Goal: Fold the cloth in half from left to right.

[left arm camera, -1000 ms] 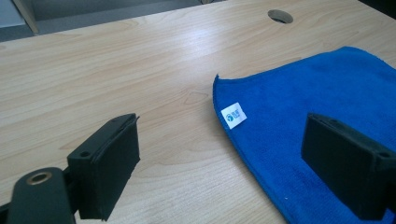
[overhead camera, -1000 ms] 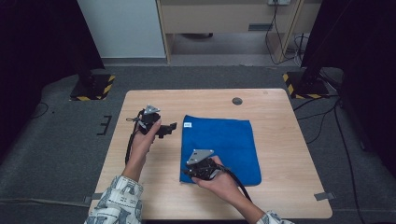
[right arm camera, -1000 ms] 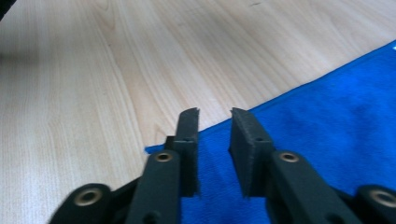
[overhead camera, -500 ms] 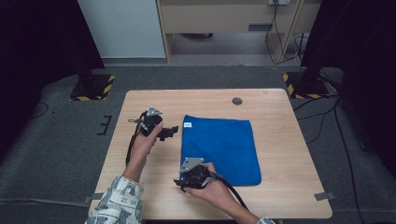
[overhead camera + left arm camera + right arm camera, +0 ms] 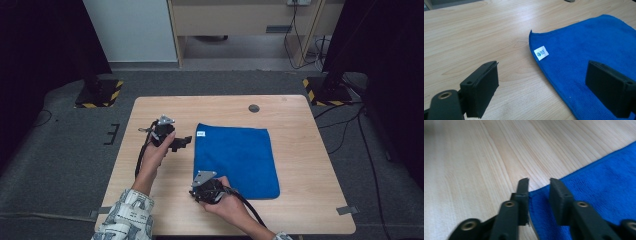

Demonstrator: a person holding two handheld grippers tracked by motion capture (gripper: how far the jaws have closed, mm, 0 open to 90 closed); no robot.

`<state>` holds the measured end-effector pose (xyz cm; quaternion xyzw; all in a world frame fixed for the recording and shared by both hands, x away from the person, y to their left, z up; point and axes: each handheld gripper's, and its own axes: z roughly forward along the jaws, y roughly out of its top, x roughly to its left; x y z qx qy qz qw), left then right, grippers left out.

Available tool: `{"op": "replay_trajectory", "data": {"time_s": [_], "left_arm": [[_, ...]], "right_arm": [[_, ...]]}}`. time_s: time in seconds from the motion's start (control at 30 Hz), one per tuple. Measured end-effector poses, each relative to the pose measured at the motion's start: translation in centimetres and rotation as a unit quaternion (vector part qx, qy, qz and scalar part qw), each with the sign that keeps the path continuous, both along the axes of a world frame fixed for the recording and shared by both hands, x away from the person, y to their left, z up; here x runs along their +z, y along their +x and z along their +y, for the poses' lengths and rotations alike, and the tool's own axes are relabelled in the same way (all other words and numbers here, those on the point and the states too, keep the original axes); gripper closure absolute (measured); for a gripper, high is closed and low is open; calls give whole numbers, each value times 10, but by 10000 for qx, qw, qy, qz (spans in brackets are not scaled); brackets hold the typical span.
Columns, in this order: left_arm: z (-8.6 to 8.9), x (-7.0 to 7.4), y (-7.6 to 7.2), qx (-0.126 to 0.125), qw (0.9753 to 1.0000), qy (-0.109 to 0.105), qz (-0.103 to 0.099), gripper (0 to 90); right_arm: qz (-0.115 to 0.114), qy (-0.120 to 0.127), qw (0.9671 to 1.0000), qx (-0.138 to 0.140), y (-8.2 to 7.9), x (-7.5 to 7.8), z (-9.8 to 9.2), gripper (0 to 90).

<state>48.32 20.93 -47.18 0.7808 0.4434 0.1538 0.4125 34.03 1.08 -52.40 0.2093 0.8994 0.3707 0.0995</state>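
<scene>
A blue cloth (image 5: 235,157) lies flat on the wooden table (image 5: 310,210), its white label (image 5: 201,134) at the far left corner. My left gripper (image 5: 184,142) hovers just left of that corner, jaws wide open; in the left gripper view the gripper (image 5: 544,82) straddles the cloth's (image 5: 594,45) left edge, near the label (image 5: 541,52). My right gripper (image 5: 195,193) is low at the cloth's near left corner. In the right gripper view its jaws (image 5: 539,192) stand a narrow gap apart, and the cloth (image 5: 599,185) corner lies between them.
A small round grommet (image 5: 254,108) sits in the table's far side. Cables trail from both grippers toward the person. Black stands with yellow-striped bases (image 5: 97,95) (image 5: 325,90) flank the table on the floor.
My right gripper slid from on top of the cloth toward me and left, down to the cloth's near left corner. The left gripper has stayed put.
</scene>
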Motion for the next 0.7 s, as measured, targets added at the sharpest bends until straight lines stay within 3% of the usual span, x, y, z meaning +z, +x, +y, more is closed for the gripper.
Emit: {"op": "replay_trajectory", "data": {"time_s": [0.2,0.4,0.7], "left_arm": [[1,-1,0,9,10000,18,35,109],[0,-2,0,-23,10000,-9,52,110],[-12,1,7,-164,9998,95,-14,115]], "right_arm": [[112,152,9998,-70,5,2,-5,884],[202,340,9992,-69,5,5,-7,897],[253,491,9982,244,-8,10,6,897]]}}
